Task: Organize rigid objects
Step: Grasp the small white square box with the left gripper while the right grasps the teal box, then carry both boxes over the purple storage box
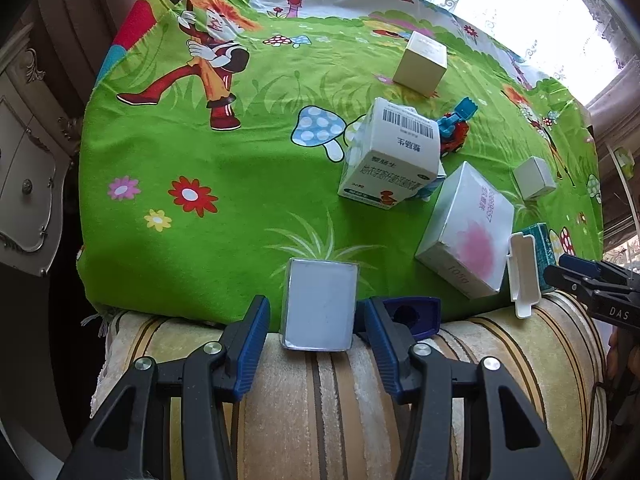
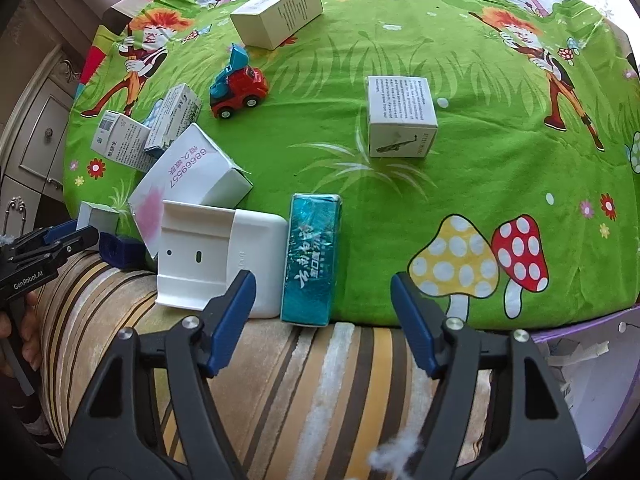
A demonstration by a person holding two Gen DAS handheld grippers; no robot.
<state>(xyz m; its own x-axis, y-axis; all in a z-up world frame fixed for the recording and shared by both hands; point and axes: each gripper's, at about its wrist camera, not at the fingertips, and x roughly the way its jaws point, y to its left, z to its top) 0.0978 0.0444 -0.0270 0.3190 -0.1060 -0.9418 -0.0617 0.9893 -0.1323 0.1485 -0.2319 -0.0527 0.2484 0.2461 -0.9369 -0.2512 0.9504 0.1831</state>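
Both grippers — left (image 1: pixel 316 328), right (image 2: pixel 323 304) — angled down, fingers apart.

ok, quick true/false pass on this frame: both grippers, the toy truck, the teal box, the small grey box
1. The left gripper has a small grey box between its open jaws. True.
2. The right gripper is clamped on the teal box. False: its jaws are open and the box lies just inside its left finger, ungripped.
3. The toy truck is red with a blue part on top. True.
4. The teal box sits alone, apart from everything else. False: it lies right beside the white plastic holder.
5. The cloth is plain green. False: it is printed with mushrooms, flowers and cartoon figures.
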